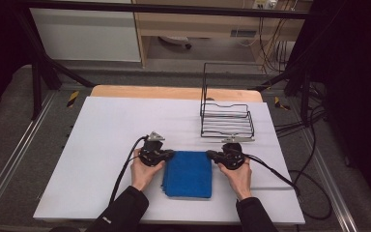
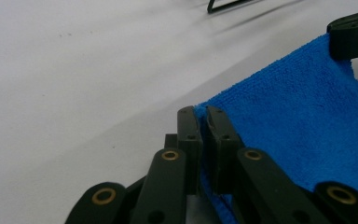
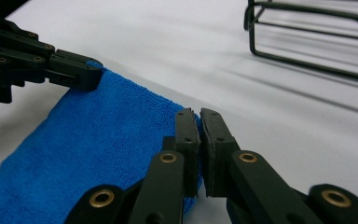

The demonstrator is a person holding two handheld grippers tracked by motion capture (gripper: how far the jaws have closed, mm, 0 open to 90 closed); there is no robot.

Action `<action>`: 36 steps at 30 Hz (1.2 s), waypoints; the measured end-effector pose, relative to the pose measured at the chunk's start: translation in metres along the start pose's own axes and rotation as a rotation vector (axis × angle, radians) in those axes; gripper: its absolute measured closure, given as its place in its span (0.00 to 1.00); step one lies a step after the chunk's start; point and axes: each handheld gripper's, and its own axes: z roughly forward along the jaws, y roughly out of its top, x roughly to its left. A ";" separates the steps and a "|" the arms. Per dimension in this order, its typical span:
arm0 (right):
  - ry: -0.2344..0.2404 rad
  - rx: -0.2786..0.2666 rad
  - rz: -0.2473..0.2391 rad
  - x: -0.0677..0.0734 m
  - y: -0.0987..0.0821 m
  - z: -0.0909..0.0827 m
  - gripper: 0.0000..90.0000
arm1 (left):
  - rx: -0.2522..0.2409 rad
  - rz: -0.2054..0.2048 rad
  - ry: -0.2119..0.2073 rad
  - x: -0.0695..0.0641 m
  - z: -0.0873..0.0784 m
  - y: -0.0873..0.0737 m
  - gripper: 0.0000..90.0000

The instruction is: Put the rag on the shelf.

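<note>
A folded blue cloth (image 1: 189, 174) lies on the white table sheet near the front edge. My left gripper (image 1: 170, 154) is shut on the cloth's far left corner, and the blue cloth (image 2: 303, 121) runs off to the right of its jaws (image 2: 202, 116). My right gripper (image 1: 209, 155) is shut on the far right corner; the blue cloth (image 3: 98, 149) spreads to the left of its jaws (image 3: 198, 116). Each gripper view also shows the other gripper pinching the opposite corner: the right gripper (image 2: 340, 42) and the left gripper (image 3: 91, 77).
A black wire basket (image 1: 227, 118) stands on the sheet just behind the right gripper; its frame (image 3: 307, 37) is close by. Cables trail from both grippers toward the front and right. The white sheet (image 1: 111, 130) stretches to the left and back.
</note>
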 end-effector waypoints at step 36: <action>0.017 -0.221 -0.124 0.023 0.020 -0.045 0.97 | -0.270 0.038 -0.016 -0.029 -0.060 0.011 0.95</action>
